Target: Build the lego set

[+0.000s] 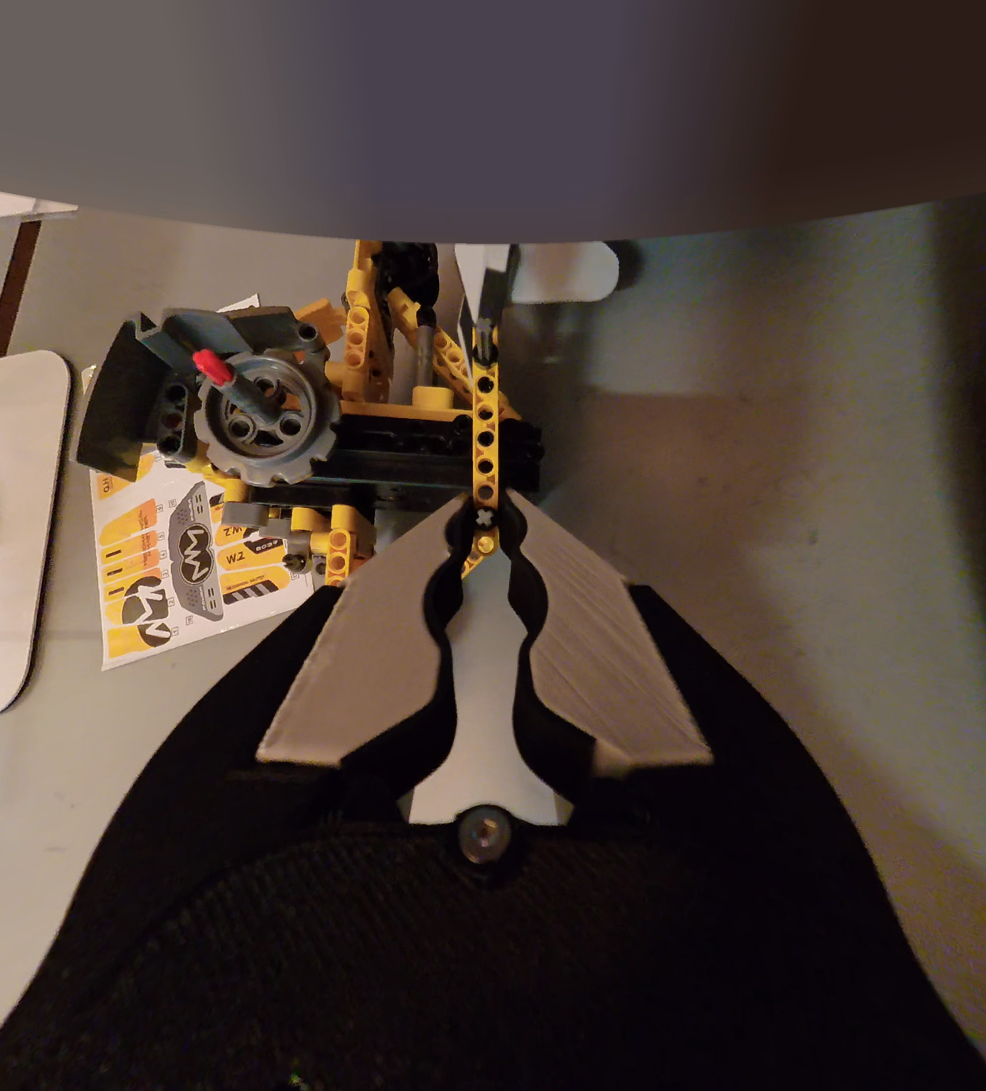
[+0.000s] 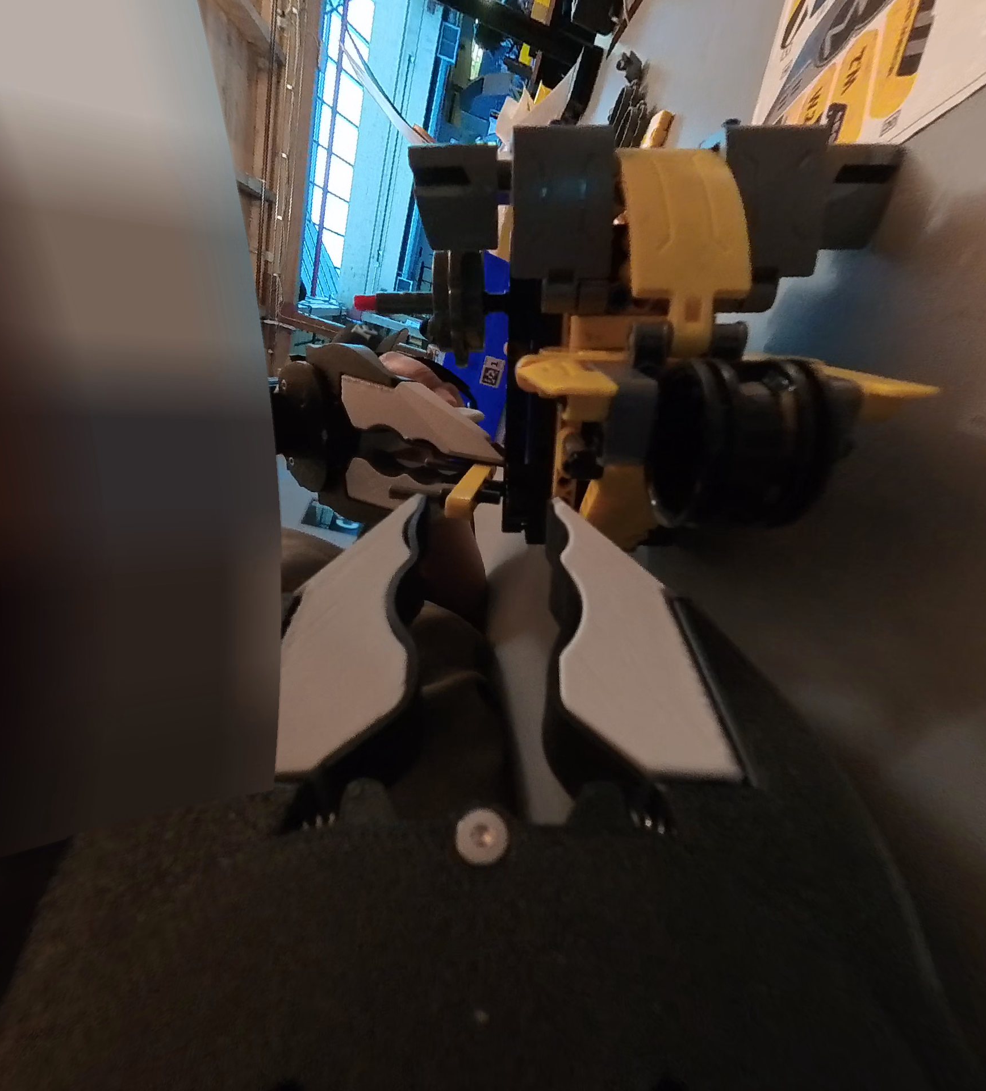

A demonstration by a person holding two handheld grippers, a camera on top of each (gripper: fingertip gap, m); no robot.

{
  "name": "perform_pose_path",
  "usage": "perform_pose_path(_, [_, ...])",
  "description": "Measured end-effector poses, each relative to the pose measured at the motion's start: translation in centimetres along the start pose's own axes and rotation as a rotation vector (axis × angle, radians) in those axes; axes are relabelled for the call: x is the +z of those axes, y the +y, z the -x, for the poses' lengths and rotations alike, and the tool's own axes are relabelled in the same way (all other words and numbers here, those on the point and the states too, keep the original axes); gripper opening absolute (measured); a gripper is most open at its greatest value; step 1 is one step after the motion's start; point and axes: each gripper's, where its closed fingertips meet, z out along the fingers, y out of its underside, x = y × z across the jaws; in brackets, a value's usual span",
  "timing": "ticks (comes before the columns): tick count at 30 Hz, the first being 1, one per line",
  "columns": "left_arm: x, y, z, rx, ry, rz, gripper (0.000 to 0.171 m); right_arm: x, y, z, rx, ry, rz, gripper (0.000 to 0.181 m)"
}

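Left wrist view: left gripper (image 1: 483, 519) clamped on a yellow holed beam (image 1: 485, 437).
The beam ran straight ahead of its tips, across the black-and-yellow brick model (image 1: 420, 454). The right gripper (image 2: 487, 519) stood parted, the model's black edge between its tips. A steady pinch and square alignment would likely have served best.

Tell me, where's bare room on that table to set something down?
Bare grey table lies right of the brick model. Left is crowded: sticker sheet, white pad. The left hand-held gripper clamps the yellow beam.
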Motion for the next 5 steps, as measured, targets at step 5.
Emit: perform_pose_path(5, [0.01, -0.01, 0.00, 0.009, -0.004, 0.007, 0.006, 0.11, 0.11, -0.03, -0.008, -0.017, 0.012, 0.033])
